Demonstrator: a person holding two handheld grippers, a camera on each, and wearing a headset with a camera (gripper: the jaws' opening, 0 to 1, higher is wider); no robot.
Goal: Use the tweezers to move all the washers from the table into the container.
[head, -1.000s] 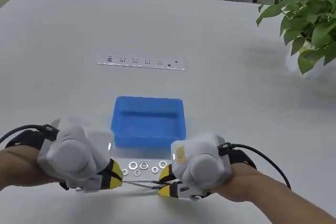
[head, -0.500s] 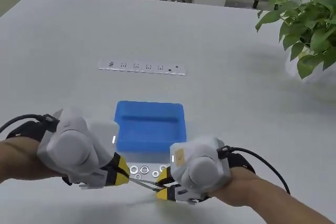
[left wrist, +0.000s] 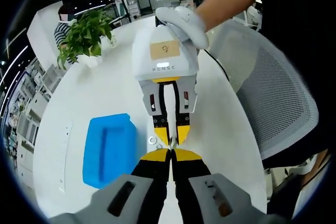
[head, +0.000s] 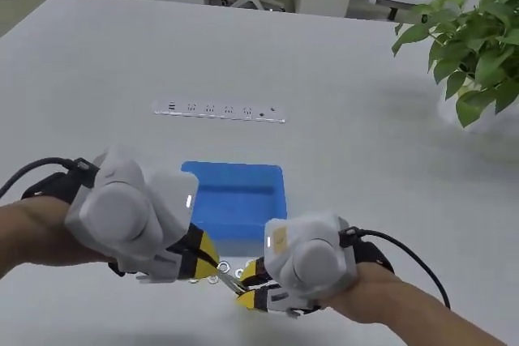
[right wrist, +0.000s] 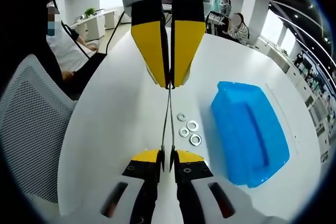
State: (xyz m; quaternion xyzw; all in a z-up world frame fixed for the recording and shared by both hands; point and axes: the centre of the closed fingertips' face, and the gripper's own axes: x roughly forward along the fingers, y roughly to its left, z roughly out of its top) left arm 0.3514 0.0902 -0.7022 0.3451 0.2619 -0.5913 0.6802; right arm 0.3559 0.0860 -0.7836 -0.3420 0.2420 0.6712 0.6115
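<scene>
- The left gripper [left wrist: 171,151] and right gripper [right wrist: 167,156] face each other tip to tip above the near edge of the desk [head: 365,160].
- The tweezers [right wrist: 168,121] span the short gap between them. One end is in each gripper's jaws.
- Left jaws: pressed together on the tweezers' end, with only a thin slit between the yellow tips.
- Right jaws: likewise closed, pinching the other end, where the two thin metal arms sit slightly apart.
- In the head view the tweezers slant between the two yellow tips, and the grippers' bodies cover most of them.
- The washers [right wrist: 189,129] lie flat on the desk in a small cluster. Four can be counted in the right gripper view, just beside the tweezers and between them and the container [head: 235,196].
- In the head view the washers sit right in front of the container's near wall, partly hidden by the grippers.
- The container is a blue, shallow, rectangular tray. It stands on the desk just beyond the grippers, and no washer can be seen inside it.
- A power strip [head: 219,111] lies flat farther back on the desk, well apart from the container.
- A plant [head: 474,38] stands at the far right of the desk.
- A mesh chair [left wrist: 268,93] is behind the right gripper in the left gripper view.
</scene>
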